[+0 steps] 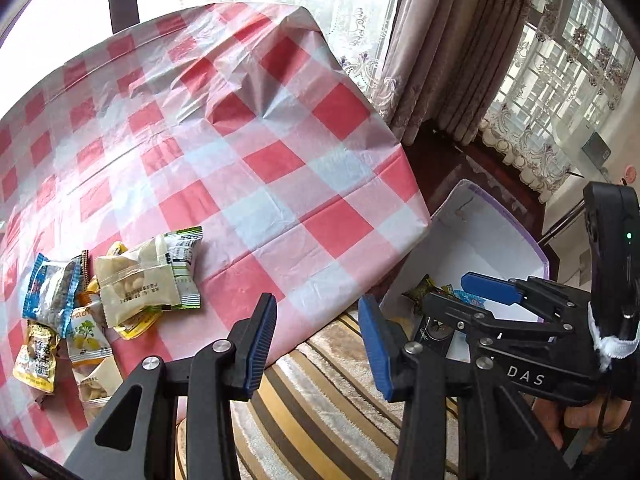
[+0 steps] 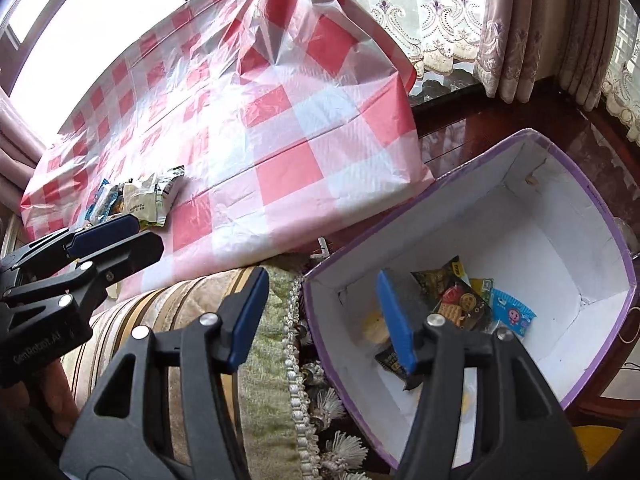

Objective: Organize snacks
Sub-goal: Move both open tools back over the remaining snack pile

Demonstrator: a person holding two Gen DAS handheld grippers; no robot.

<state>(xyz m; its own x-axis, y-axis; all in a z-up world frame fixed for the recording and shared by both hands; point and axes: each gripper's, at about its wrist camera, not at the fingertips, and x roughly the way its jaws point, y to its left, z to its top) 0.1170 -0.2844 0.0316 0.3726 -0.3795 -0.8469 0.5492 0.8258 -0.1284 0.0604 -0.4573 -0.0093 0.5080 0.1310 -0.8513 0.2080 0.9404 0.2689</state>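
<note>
Snacks (image 1: 108,304) lie in a loose heap at the lower left of the left wrist frame, on a table covered by a red and white checked tablecloth (image 1: 248,152): a cream packet (image 1: 136,284) on top with a green and white packet (image 1: 184,264) under its right side, a blue packet (image 1: 50,292) to the left, and yellow packets (image 1: 36,356) toward the bottom edge. The left gripper (image 1: 316,344) fills the bottom centre of that frame with its blue-padded jaws spread wide and nothing between them, hanging over a striped cushion (image 1: 320,412) just off the table's near edge. At the right of the same frame sits a white box with a purple rim (image 1: 516,224), below the table's corner, and the right gripper (image 1: 472,296) reaches over it from the lower right. In the right wrist frame the right gripper (image 2: 324,324) also stands wide apart and grips nothing; its right pad hangs inside the box (image 2: 624,248), which occupies the lower right of the frame and holds a dark packet with a biscuit picture (image 2: 460,304), a small blue packet (image 2: 512,316) to its right and a yellowish packet (image 2: 374,326) to its left. The left gripper (image 2: 104,240) shows at the left edge, before the snack heap (image 2: 136,196).
</note>
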